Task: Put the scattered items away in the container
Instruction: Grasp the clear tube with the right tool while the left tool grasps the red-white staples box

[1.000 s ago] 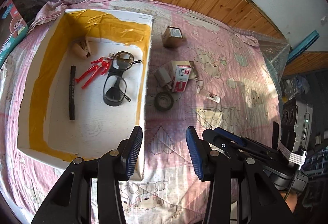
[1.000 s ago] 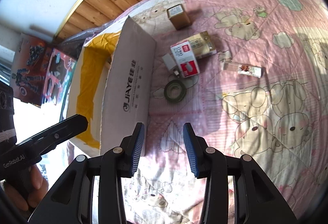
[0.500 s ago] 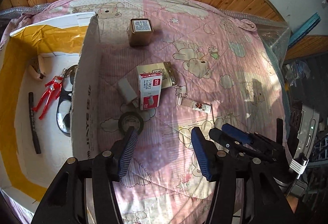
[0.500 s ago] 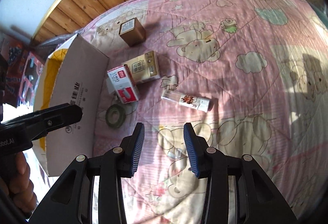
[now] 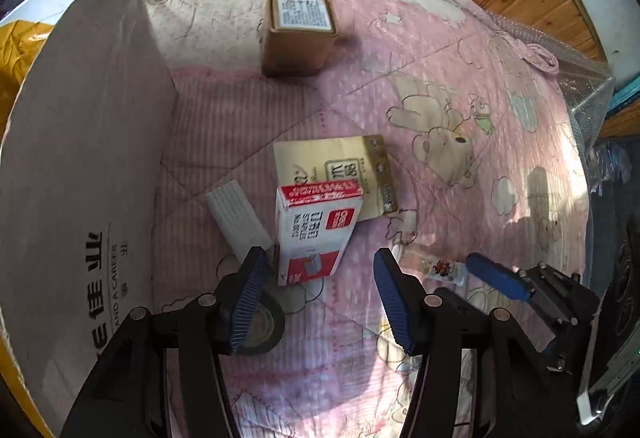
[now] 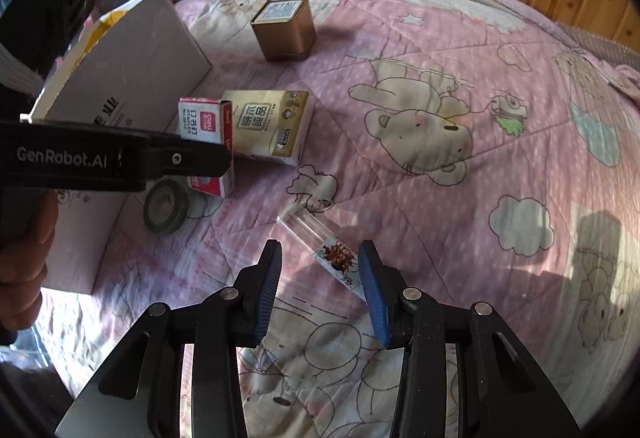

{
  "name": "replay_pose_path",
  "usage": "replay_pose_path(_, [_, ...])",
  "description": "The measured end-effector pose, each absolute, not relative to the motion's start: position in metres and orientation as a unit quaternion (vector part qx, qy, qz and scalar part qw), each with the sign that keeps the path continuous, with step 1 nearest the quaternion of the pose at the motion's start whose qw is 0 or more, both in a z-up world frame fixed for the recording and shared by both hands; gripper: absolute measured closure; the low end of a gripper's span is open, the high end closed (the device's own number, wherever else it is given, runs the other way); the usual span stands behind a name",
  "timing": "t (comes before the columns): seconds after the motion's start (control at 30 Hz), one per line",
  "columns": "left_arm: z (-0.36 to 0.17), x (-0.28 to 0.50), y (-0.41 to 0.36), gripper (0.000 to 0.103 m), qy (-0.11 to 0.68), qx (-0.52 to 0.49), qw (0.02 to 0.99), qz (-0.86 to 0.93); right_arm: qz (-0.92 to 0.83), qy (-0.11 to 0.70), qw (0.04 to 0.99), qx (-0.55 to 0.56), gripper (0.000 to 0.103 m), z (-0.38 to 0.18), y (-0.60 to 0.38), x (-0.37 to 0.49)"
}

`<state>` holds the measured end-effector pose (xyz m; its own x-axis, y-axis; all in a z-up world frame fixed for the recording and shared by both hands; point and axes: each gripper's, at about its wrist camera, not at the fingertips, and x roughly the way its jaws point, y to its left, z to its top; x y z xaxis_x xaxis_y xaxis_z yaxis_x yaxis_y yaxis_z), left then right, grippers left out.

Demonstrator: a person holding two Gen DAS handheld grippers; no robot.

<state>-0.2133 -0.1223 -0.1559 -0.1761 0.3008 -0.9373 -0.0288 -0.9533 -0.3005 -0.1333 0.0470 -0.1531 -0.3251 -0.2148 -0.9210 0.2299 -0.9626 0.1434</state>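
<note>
Right gripper [image 6: 318,278]: jaws apart, empty, straddling clear packet [image 6: 320,244] on pink quilt [image 6: 440,217]. Left gripper [image 5: 316,294]: apart, empty, above staples box [image 5: 314,234]. Cardboard container [image 5: 80,165] at left; tape roll [image 6: 166,206] beside it.

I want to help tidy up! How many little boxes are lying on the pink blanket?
3: a brown cube box farthest back, a gold box in the middle, and a red-and-white staples box leaning on it. More may be hidden inside the big carton.
</note>
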Motion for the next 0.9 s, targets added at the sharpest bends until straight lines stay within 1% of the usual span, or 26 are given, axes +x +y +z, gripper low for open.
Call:
replay_pose_path(0.07, [-0.160,-0.218,-0.115,0.046,-0.099,-0.631,0.112,0.761,-0.814,0.021,0.134,0.565,0.060,-0.162,0.046,-0.135])
replay_pose_path(0.1, [-0.162,-0.219,-0.113,0.046,-0.097,-0.632,0.113,0.761,-0.813,0.022,0.129,0.567,0.062,-0.166,0.047,-0.137])
replay_pose_path(0.17, [-0.168,-0.221,-0.109,0.053,-0.091,-0.635,0.118,0.758,-0.811,-0.003,0.126,0.572,0.071,-0.171,0.053,-0.139])
replay_pose_path(0.2, [-0.170,-0.221,-0.108,0.059,-0.087,-0.636,0.119,0.758,-0.812,-0.015,0.122,0.571,0.075,-0.171,0.057,-0.140])
replay_pose_path(0.23, [-0.171,-0.222,-0.107,0.059,-0.086,-0.635,0.120,0.758,-0.811,-0.028,0.118,0.572,0.081,-0.172,0.062,-0.141])
replay_pose_path(0.27, [-0.170,-0.222,-0.108,0.060,-0.087,-0.633,0.122,0.760,-0.810,-0.048,0.117,0.573,0.084,-0.171,0.068,-0.141])
replay_pose_path(0.43, [-0.165,-0.223,-0.107,0.061,-0.087,-0.624,0.130,0.765,-0.792,-0.174,0.116,0.574,0.085,-0.177,0.099,-0.139])
replay_pose_path(0.57, [-0.156,-0.220,-0.103,0.061,-0.081,-0.616,0.141,0.771,-0.776,-0.247,0.110,0.570,0.085,-0.181,0.116,-0.134])
replay_pose_path(0.73, [-0.147,-0.218,-0.099,0.062,-0.081,-0.611,0.151,0.773,-0.774,-0.271,0.096,0.565,0.085,-0.175,0.119,-0.129])
replay_pose_path(0.9, [-0.139,-0.211,-0.097,0.062,-0.081,-0.611,0.156,0.772,-0.776,-0.261,0.084,0.567,0.085,-0.167,0.112,-0.124])
